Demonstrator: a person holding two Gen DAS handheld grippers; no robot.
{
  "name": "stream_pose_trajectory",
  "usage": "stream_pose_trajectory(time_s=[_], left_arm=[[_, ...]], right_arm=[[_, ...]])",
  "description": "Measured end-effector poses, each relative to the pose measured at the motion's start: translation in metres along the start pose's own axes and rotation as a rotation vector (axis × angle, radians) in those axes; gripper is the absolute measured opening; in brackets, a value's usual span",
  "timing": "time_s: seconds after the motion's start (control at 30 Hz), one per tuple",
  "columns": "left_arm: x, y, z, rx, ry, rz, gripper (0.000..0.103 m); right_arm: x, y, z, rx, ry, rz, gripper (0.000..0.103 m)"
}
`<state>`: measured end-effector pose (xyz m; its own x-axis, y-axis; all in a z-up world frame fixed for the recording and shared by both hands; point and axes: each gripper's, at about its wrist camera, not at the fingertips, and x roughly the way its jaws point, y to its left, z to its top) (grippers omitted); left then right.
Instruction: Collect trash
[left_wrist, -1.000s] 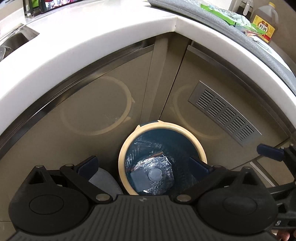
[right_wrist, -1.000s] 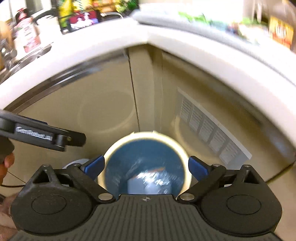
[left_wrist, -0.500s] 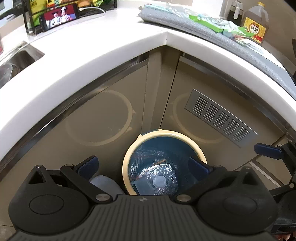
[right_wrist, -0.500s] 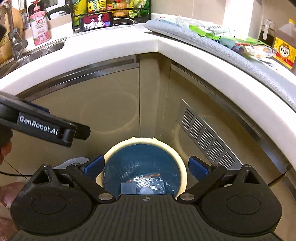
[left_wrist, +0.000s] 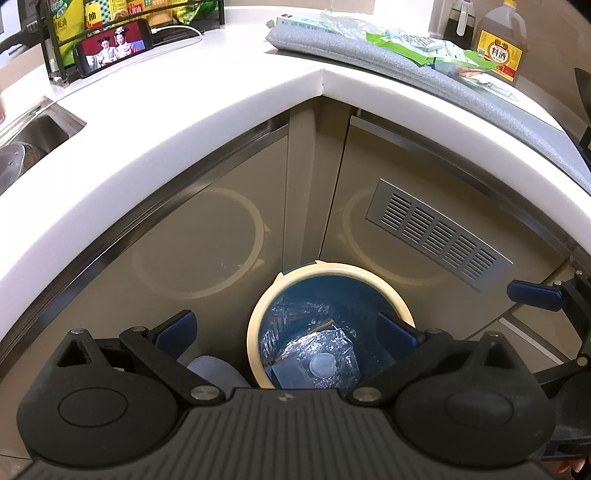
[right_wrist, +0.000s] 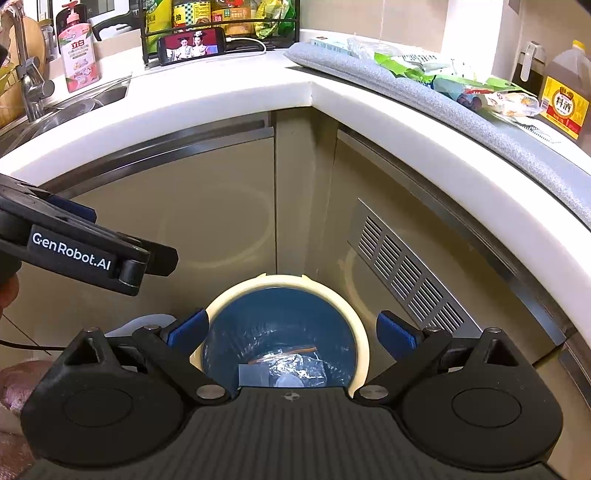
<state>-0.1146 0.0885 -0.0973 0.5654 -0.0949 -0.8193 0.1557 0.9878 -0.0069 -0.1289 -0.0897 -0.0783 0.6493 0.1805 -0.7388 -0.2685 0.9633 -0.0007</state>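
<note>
A blue trash bin with a cream rim (left_wrist: 258, 317) (right_wrist: 354, 325) stands on the floor in the cabinet corner. Inside it lies a clear plastic bag with a small white disc (left_wrist: 323, 363) (right_wrist: 291, 369). My left gripper (left_wrist: 286, 330) hangs open above the bin with nothing between its fingers. My right gripper (right_wrist: 291, 328) is open too, empty, over the same bin. More trash, green and clear wrappers (left_wrist: 417, 42) (right_wrist: 443, 74), lies on a grey mat (left_wrist: 498, 99) (right_wrist: 424, 99) on the counter at upper right.
The white counter (left_wrist: 184, 122) wraps around the corner above the bin. A sink (right_wrist: 74, 107), soap bottle (right_wrist: 79, 55), phone (right_wrist: 192, 44), rack and a brown sauce bottle (right_wrist: 565, 99) stand on it. A vent grille (left_wrist: 439, 236) sits in the right cabinet door.
Both grippers have risen and tilted up, so more of the counter top and its wrappers shows. The bin sits lower in both views. Both stay open.
</note>
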Motion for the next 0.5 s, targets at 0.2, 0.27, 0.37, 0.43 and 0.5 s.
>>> stream_pose_trajectory(time_s=[0.2,0.27,0.37,0.43,0.5], left_arm=[[-0.0002,0.0006,0.0002,-0.002,0.001,0.001,0.103],[-0.0004,0.0012,0.0003,-0.004,-0.001,0.002,0.103],[-0.0008,0.0021,0.0003,-0.007,-0.005,0.003,0.103],[-0.0009,0.0024,0.0002,-0.007,-0.006,0.004,0.103],[-0.001,0.0027,0.0002,-0.007,-0.007,0.005,0.103]], right_arm=[[0.001,0.0008,0.0004,-0.002,0.003,0.001,0.098],[0.0012,-0.0003,0.0002,0.002,0.004,0.0,0.098],[0.0016,-0.0013,-0.0003,0.008,0.005,0.0,0.098],[0.002,-0.0015,-0.0008,0.009,0.006,0.001,0.098],[0.0026,-0.0016,-0.0012,0.01,0.009,0.001,0.098]])
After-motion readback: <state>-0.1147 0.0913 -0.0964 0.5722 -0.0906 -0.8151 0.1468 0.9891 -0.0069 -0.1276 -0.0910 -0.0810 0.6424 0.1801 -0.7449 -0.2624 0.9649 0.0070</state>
